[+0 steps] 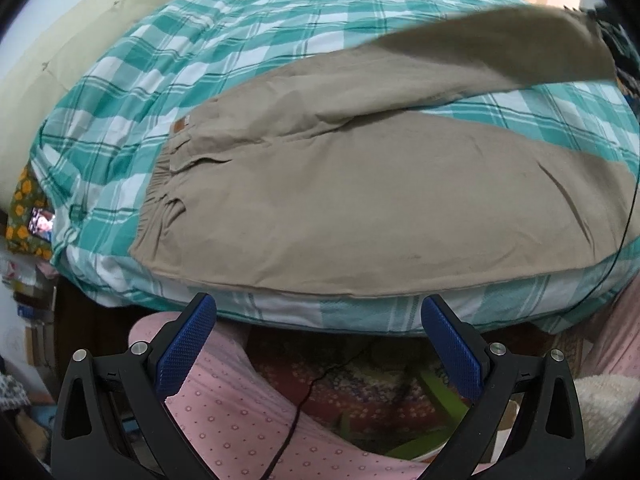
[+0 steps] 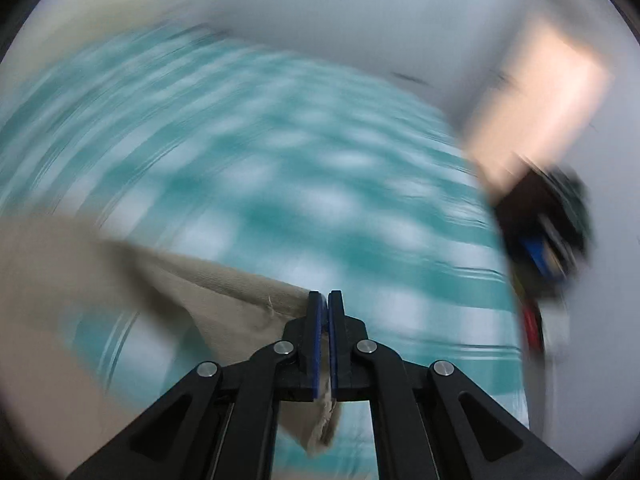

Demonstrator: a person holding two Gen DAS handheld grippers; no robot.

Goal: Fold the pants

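Note:
Beige pants (image 1: 340,200) lie on a teal and white checked bed cover (image 1: 200,60), waistband to the left and legs running right. The near leg lies flat along the bed's front edge. The far leg (image 1: 500,44) is raised off the cover at the upper right. My left gripper (image 1: 320,312) is open and holds nothing, just in front of the bed's edge and below the near leg. My right gripper (image 2: 325,300) is shut on the hem of a pants leg (image 2: 224,292) above the blurred bed cover (image 2: 280,160), with cloth hanging out under the pads.
A person's legs in pink dotted cloth (image 1: 224,408) are below the left gripper. A black cable (image 1: 304,392) crosses a flowered rug (image 1: 360,380). A lit phone screen (image 1: 42,222) sits at the bed's left corner. Dark blurred objects (image 2: 548,232) stand right of the bed.

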